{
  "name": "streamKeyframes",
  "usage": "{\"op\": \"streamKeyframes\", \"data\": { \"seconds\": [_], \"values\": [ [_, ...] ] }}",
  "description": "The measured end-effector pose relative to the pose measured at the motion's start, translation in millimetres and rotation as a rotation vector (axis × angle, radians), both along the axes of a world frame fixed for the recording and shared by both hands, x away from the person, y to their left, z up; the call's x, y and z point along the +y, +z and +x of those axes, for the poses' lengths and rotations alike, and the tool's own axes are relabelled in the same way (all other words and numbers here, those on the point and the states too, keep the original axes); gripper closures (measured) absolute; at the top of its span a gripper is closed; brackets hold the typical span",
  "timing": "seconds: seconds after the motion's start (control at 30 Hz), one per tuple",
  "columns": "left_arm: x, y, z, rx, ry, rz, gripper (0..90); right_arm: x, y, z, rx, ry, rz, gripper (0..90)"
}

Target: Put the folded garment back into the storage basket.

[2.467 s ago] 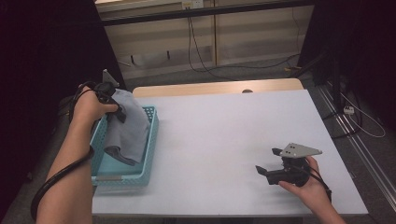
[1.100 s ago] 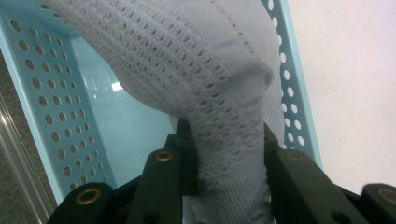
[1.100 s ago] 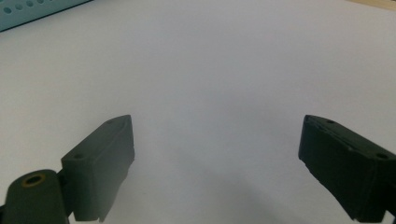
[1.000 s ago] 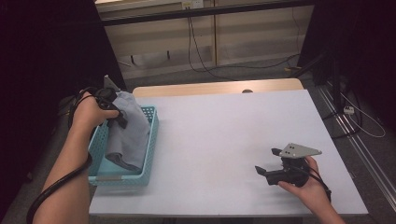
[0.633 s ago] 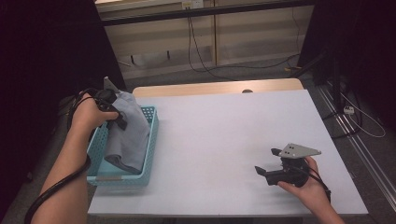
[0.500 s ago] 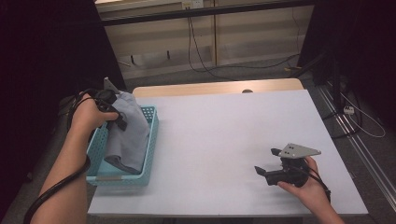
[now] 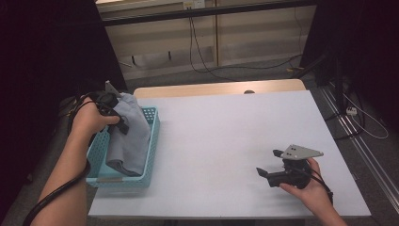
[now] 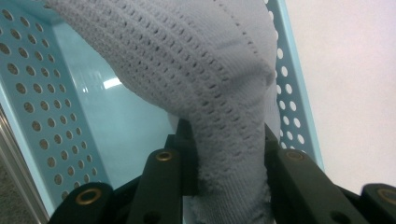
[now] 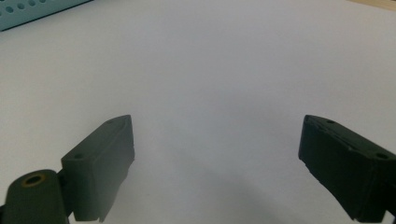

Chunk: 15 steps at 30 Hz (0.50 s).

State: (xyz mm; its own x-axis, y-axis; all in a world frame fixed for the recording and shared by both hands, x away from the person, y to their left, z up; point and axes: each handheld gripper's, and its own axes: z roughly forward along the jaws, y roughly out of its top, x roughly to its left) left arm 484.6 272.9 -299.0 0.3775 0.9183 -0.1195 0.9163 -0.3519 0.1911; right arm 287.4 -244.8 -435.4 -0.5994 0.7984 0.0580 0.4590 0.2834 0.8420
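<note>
A grey knitted cloth (image 7: 129, 134) hangs over the teal perforated basket (image 7: 153, 136) at the table's left edge, its lower end down inside it. My left gripper (image 7: 120, 123) is shut on the cloth's upper part, held above the basket. In the left gripper view the cloth (image 8: 224, 116) is pinched between the two black jaws of the left gripper (image 8: 229, 158), with the basket wall (image 8: 56, 107) behind. My right gripper (image 7: 268, 169) rests low over the white table near its front right, open, with nothing between the jaws. The right gripper (image 9: 217, 149) shows bare tabletop between its spread jaws.
The white table (image 7: 226, 141) has a wooden strip (image 7: 216, 88) along its far edge. Cables (image 7: 207, 61) lie on the floor beyond it. A corner of the basket (image 9: 37, 9) appears at the top left of the right gripper view.
The left hand has lifted the cloth slightly higher over the basket and the basket has shifted a little. The right hand has stayed still.
</note>
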Motion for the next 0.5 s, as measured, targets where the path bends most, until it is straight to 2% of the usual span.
{"op": "streamKeyframes", "data": {
  "seconds": [0.03,0.13,0.5],
  "values": [
    [0.6,0.5,-0.2,0.009,-0.013,0.005,71.8,0.2,0.1,-0.1,0.000,-0.001,0.000,10.6],
    [0.1,-0.1,-1.9,0.005,0.001,-0.003,71.8,0.4,-0.1,-0.1,0.001,-0.001,-0.001,10.6],
    [-0.6,-4.2,-7.2,0.012,-0.013,-0.009,71.8,1.3,-0.2,-0.1,0.002,0.003,-0.004,10.6]
  ]
}}
